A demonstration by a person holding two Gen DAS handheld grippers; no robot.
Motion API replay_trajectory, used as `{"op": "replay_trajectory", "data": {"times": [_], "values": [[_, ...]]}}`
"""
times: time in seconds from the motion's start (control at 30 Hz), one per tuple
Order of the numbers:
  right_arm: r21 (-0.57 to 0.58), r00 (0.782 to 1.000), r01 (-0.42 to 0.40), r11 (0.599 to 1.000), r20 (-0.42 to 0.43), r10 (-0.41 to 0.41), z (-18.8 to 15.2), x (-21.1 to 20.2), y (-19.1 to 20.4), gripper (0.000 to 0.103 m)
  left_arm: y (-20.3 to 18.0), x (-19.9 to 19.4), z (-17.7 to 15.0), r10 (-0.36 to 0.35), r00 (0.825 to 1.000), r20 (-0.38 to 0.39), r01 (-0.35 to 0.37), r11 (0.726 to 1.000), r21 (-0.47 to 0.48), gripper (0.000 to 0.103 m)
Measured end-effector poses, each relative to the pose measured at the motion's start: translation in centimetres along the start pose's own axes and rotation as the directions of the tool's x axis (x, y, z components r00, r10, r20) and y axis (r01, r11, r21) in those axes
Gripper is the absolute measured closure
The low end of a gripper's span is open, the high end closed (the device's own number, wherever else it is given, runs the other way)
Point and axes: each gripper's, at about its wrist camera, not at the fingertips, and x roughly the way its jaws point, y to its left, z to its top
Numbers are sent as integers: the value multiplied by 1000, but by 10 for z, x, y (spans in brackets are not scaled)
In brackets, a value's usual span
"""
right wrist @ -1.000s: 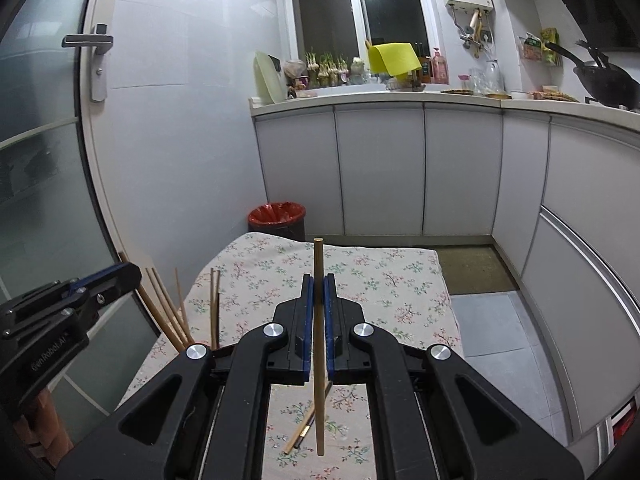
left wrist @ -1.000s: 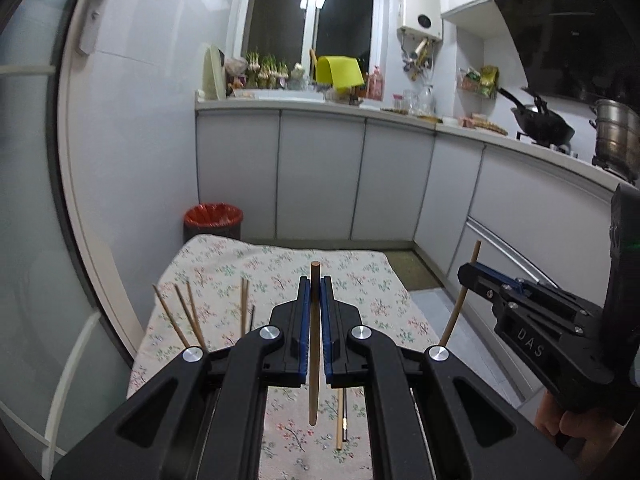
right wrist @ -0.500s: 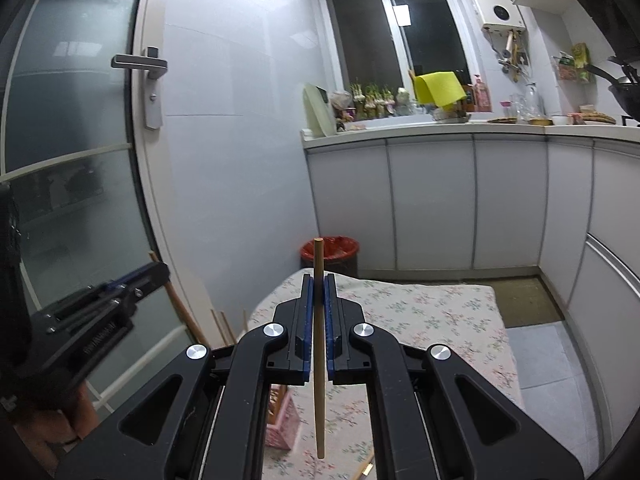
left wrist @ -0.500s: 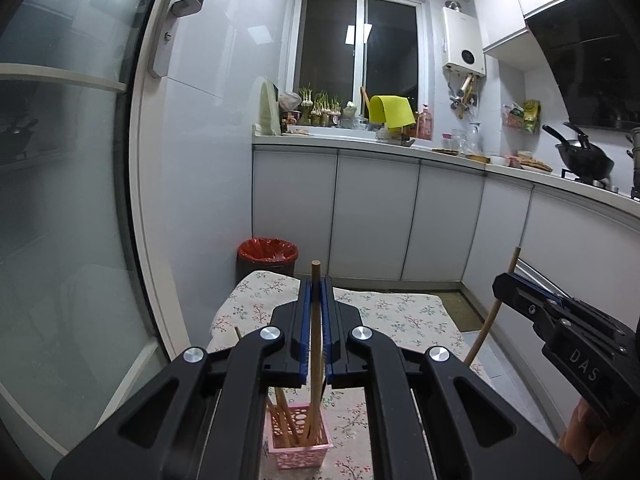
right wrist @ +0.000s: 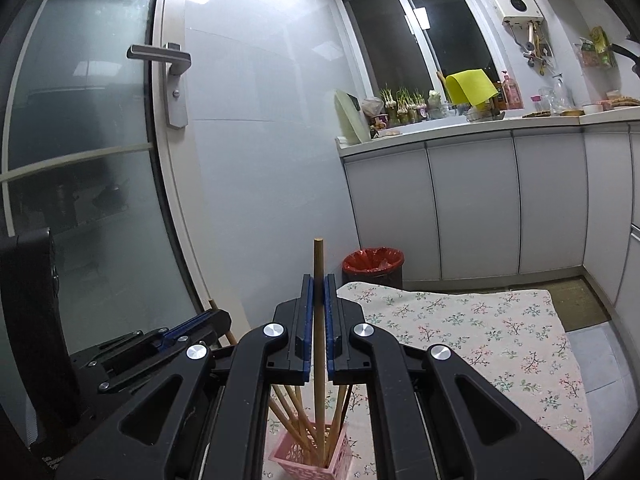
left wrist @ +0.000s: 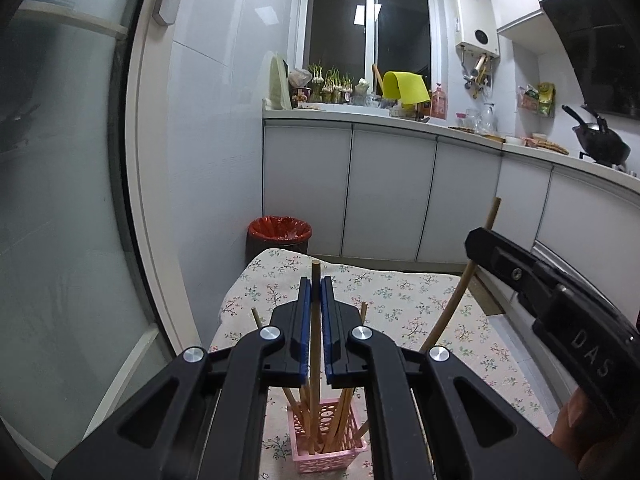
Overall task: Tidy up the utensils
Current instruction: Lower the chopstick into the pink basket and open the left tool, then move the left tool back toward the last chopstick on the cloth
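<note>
Two black two-finger grippers each clamp one wooden chopstick upright between blue-lined fingers: the left gripper (left wrist: 315,292) holds its wooden chopstick (left wrist: 315,336), and the right gripper (right wrist: 319,292) holds a second chopstick (right wrist: 319,320). Compared with half a second ago, both have dropped closer to the pink perforated plastic basket (left wrist: 328,446), which now shows larger beneath the fingers. Each held stick's lower end dips among the other chopsticks (right wrist: 296,420) standing in that basket. It sits near the left edge of the floral-cloth table (left wrist: 404,300). A hand (left wrist: 572,424) shows at the right of the left wrist view.
</note>
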Motion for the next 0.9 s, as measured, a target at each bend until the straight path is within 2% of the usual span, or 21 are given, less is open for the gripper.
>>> {"op": "replay_trajectory", "data": {"times": [0.23, 0.5, 0.63, 0.67, 0.73, 0.8, 0.87, 0.9], "values": [[-2, 996, 42, 999, -74, -42, -21, 28, -5, 99, 4, 20, -12, 18, 1000, -12, -18, 1000, -5, 98], [10, 993, 48, 999, -110, -47, -27, 34, -9, 98, 5, 29, -18, 13, 999, -36, -14, 1000, -20, 97], [14, 993, 47, 999, -107, -45, -25, 32, -9, 90, 5, 28, -17, 15, 999, -41, -17, 999, -31, 96], [16, 994, 47, 999, -103, -45, -24, 30, -9, 85, 5, 27, -16, 16, 999, -41, -17, 999, -33, 94], [21, 995, 45, 999, -93, -43, -21, 26, -9, 81, 5, 23, -15, 17, 999, -33, -18, 999, -41, 74], [26, 996, 46, 999, -83, -44, -18, 20, -10, 78, 5, 19, -13, 22, 999, -24, -23, 999, -49, 67], [33, 996, 54, 998, -74, -51, -14, 13, -12, 69, 6, 16, -11, 23, 999, -25, -25, 998, -54, 66], [37, 996, 61, 997, -70, -59, -11, 8, -14, 67, 6, 13, -9, 29, 999, -30, -30, 998, -57, 62]]}}
